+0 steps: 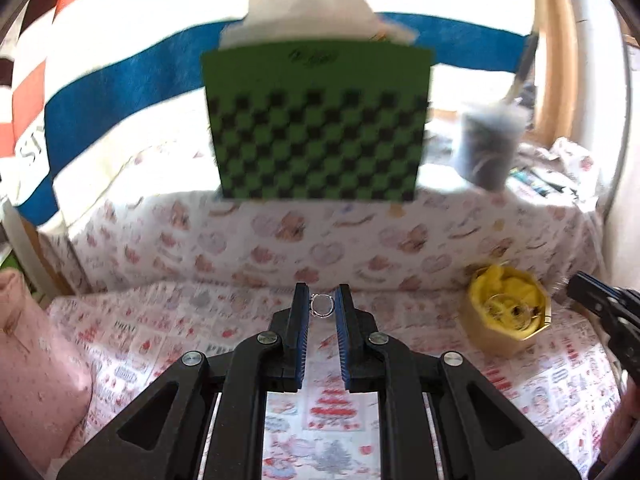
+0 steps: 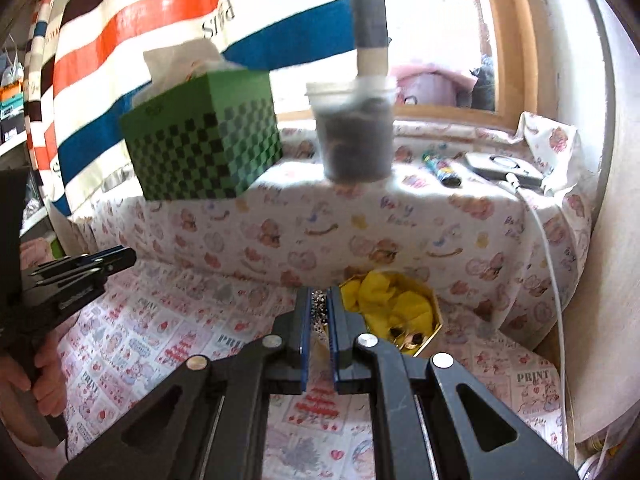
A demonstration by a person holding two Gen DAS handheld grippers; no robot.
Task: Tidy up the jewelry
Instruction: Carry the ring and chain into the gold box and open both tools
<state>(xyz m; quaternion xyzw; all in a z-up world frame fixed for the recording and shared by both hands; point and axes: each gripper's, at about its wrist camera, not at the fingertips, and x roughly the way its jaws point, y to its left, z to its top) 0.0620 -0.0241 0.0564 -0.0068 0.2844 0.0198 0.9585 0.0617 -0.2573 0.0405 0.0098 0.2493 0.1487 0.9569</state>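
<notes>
- The surface is a bed or bench spread with a printed cloth (image 1: 168, 320) of pink and red cartoon motifs; a raised ledge under the same kind of cloth runs behind it, with a striped red, white and blue bag (image 2: 120, 40) leaning at the back
- On the ledge stand a green checkered tissue box (image 1: 316, 128) and, to its right, a clear plastic cup (image 2: 354, 136) with dark contents; further right lie a small white device (image 2: 502, 166) with its cable
- The left claw (image 1: 321, 306) has its blue-padded fingers drawn close around a small silver ring (image 1: 322, 305), held at the tips above the cloth; the ring appears pinched between the pads
- The right claw (image 2: 320, 312) is clamped on a sparkly beaded piece of jewelry (image 2: 319, 312), too small to name further
- The gold octagonal jewelry box (image 2: 400, 316), lined with crumpled yellow tissue and already holding a few gold pieces, sits on the cloth just to the right of the right claw and well to the right of the left one
- Judged step: both pieces are lifted and on their way to the box; next, each claw should come over the yellow lining, lower, and part its fingers to drop the item inside without snagging the tissue
</notes>
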